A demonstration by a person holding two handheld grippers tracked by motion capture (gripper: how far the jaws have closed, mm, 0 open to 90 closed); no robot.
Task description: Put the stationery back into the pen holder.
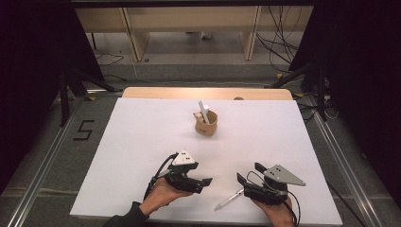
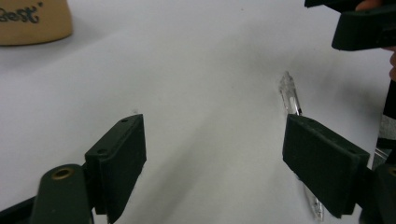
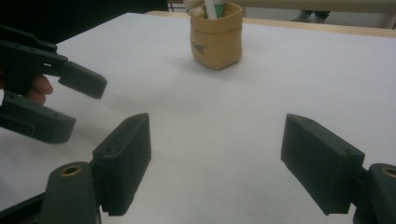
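Both grippers are hovering with jaws spread, nothing gripped. The clear pen [image 1: 229, 200] is lying at the table's five o'clock, between left gripper [image 1: 204, 182] and right gripper [image 1: 242, 178]. Pickup looks next: straddle, squeeze, carry toward the tan cup [image 1: 206, 124] at twelve.

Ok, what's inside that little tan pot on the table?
The tan pot holds a white stick-like item that leans out over the rim, with a green band showing in the right gripper view. Its lower end and the pot's bottom are hidden by the wall.
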